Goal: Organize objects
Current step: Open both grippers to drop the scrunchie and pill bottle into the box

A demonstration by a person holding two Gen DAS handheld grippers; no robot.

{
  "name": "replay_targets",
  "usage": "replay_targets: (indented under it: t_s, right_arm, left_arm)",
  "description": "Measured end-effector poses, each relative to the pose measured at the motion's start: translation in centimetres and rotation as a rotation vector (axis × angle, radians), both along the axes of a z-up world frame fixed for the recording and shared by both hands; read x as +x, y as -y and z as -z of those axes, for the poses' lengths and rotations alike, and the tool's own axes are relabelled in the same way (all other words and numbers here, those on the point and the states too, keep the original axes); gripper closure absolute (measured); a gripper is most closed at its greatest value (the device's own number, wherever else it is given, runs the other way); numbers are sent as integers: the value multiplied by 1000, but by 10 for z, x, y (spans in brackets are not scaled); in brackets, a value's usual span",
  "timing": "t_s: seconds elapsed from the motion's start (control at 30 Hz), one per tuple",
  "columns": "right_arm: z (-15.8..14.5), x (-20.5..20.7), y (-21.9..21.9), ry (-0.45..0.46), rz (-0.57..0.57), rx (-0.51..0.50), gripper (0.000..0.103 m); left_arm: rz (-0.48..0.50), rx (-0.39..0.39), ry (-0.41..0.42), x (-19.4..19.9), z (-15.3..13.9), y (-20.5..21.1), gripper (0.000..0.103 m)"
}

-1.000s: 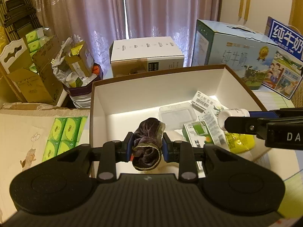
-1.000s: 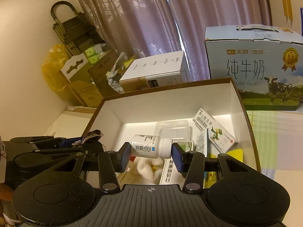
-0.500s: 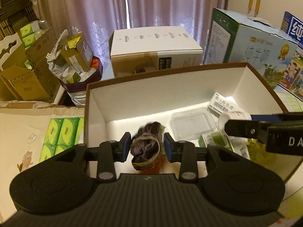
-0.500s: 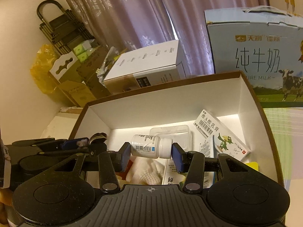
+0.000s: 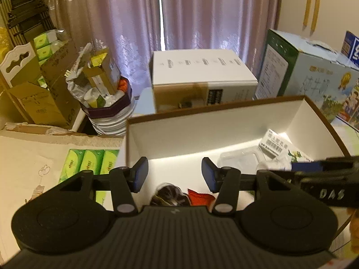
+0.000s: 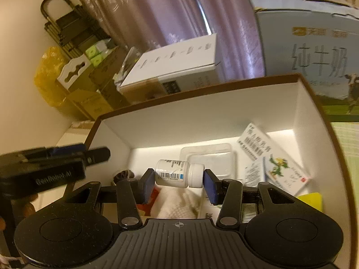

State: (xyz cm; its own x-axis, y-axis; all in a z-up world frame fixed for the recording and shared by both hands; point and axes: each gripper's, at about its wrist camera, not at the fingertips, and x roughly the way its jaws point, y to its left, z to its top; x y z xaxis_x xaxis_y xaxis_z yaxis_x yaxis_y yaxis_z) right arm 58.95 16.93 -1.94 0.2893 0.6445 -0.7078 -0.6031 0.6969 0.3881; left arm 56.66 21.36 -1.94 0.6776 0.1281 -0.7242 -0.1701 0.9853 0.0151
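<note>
1. Grippers both hang over the open white-lined box (image 5: 224, 121), its brown rim facing the two cameras
2. Left gripper (image 5: 174, 174) has its jaws opening, blue pads well apart, and nothing sits between them
3. Below that gap, on the box floor, lies the dark rolled cloth (image 5: 168, 196), clear of both pads, with a red scrap (image 5: 199, 196) just beside it
4. Right gripper (image 6: 179, 182) is clamped on the white pill bottle (image 6: 178, 173); the bottle lies sideways across the jaws, base against one pad, ribbed cap against the other, barcode label facing the camera
5. That bottle hangs above a white towel (image 6: 179, 206) on the box floor
6. Further back in the box rests a clear plastic tray (image 6: 209, 157), and to its right a medicine carton (image 6: 272, 159) leans near the side wall, a yellow item (image 6: 310, 199) at the near right corner
7. Behind the box stands a white carton (image 5: 202, 76) against the purple curtains (image 5: 202, 11), and a milk case (image 6: 314, 51) sits off to the right
</note>
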Motion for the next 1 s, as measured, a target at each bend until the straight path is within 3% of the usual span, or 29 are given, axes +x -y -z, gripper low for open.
replay_targets:
  t_s: [0.17, 0.3, 0.37, 0.43, 0.53, 1.0]
  right_arm:
    - [5, -2, -20, -7, -20, -7, 59]
    - [1, 2, -33, -10, 4, 47, 59]
    - [-3, 5, -37, -23, 27, 77, 55]
    - [-7, 9, -36, -41, 48, 114, 46]
    - [-15, 9, -32, -26, 61, 139, 42]
    - [-26, -25, 14, 66, 50, 15, 23]
  left_arm:
    - [-29, -2, 27, -4, -11, -13, 53]
    - [-66, -10, 49, -7, -20, -27, 50]
    - [-85, -15, 57, -10, -23, -34, 49]
    - [-97, -24, 61, -13, -25, -40, 45]
    - [-107, -26, 66, -18, -27, -45, 42]
    - [-77, -45, 81, -46, -34, -32, 17]
